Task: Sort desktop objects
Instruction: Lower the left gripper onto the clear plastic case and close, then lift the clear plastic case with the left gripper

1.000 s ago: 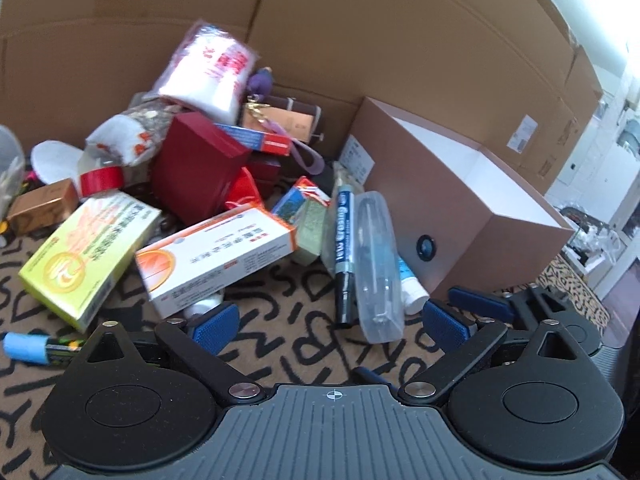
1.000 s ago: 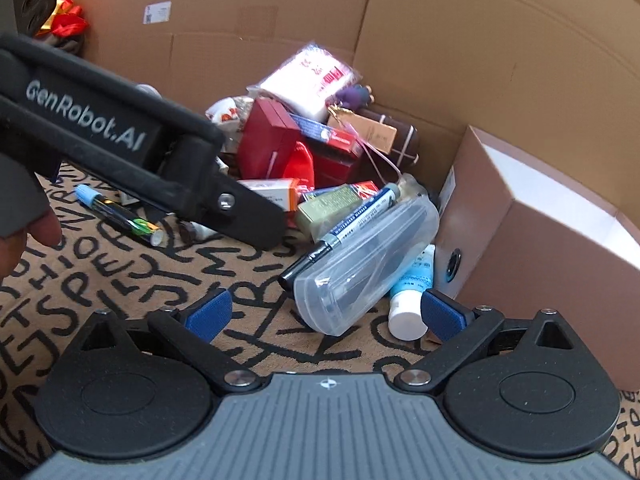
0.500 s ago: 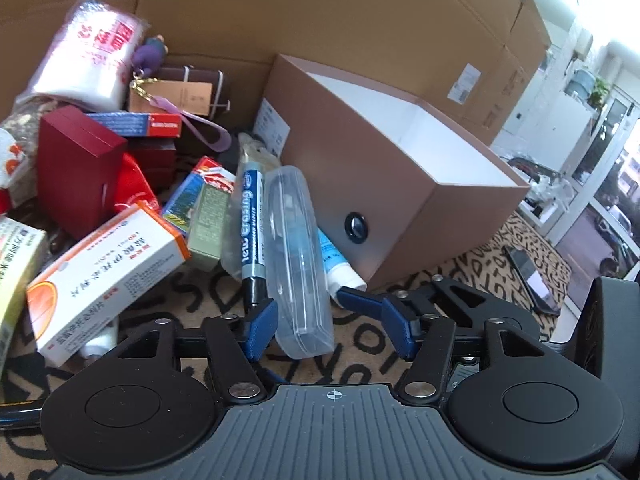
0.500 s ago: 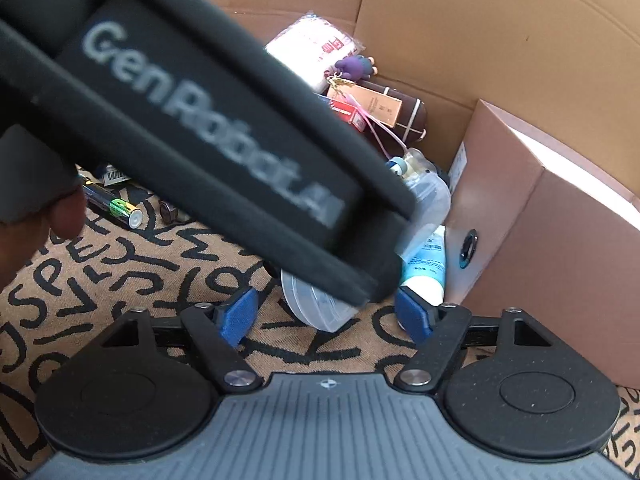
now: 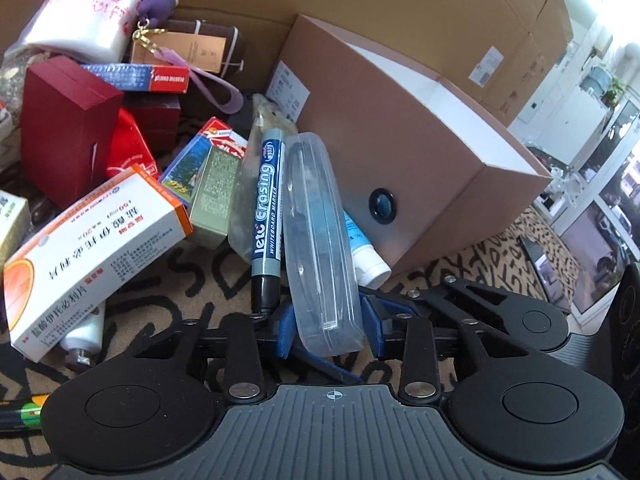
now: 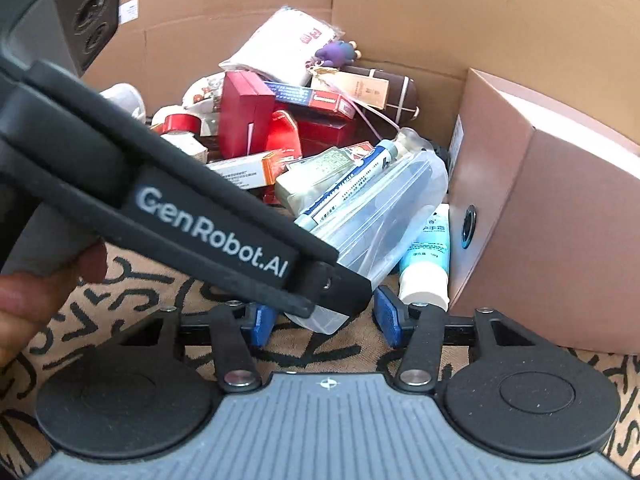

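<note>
Your left tongs [image 5: 327,332] sit low on the patterned table [image 5: 192,280], blue pads [image 5: 285,330] closed in on the near end of the clear plastic case [image 5: 320,240]; both pads press its sides, so the case is gripped. The case runs straight ahead from the tongs, its far end propped on the pile. Just left of it lies the whiteboard marker [image 5: 267,208], black cap toward you, tip right beside the left pad. Right of the case, a blue-and-white tube [image 5: 366,254] lies against the open brown box [image 5: 400,152]. Further left: an orange-and-white medicine box [image 5: 92,256], a red box [image 5: 64,120] behind it.

Your right tongs [image 6: 323,322] are partly open, pads apart and holding nothing. The left tool's black arm, marked GenRobot.AI, crosses in front of them. The case's near end [image 6: 376,220] sits just ahead, between the pads but touching neither as far as you can see. The tube's white cap [image 6: 424,280] lies just beyond the right pad [image 6: 390,320], beside the brown box [image 6: 540,220]. Your hand [image 6: 36,292] shows at the left edge.
</note>
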`<state>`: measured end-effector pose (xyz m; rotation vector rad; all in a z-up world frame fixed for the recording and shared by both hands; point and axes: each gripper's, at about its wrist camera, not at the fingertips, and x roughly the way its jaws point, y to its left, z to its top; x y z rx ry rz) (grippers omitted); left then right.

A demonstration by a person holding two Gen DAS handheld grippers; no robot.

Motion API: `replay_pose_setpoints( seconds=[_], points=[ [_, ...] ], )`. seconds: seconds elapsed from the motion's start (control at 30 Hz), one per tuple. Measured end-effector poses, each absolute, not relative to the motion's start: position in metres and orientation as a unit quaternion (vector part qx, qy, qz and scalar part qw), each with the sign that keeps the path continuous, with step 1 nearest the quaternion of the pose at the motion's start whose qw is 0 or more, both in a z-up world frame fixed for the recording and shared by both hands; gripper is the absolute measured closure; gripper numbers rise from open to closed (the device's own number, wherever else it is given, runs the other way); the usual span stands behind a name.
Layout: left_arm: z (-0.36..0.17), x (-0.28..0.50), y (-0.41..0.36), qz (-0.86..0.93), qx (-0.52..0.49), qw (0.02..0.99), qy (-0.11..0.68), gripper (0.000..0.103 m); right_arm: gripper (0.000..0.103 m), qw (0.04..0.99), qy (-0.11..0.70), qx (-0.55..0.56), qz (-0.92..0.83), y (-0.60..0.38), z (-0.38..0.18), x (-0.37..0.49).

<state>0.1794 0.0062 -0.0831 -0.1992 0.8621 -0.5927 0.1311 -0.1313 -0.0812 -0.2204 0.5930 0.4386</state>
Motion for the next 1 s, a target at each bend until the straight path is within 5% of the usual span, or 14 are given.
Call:
replay_pose_setpoints(
  seconds=[0.5, 1.0],
  points=[
    [-0.068, 0.114, 0.024, -0.265, -0.087, 0.877, 0.392, 0.056, 0.069, 0.901, 0.285, -0.168, 0.280, -0.119, -0.066, 0.064],
    [-0.088, 0.074, 0.043, -0.258, -0.117, 0.865, 0.414, 0.052, 0.064, 0.890, 0.297, -0.194, 0.285, -0.129, -0.066, 0.037]
  ],
)
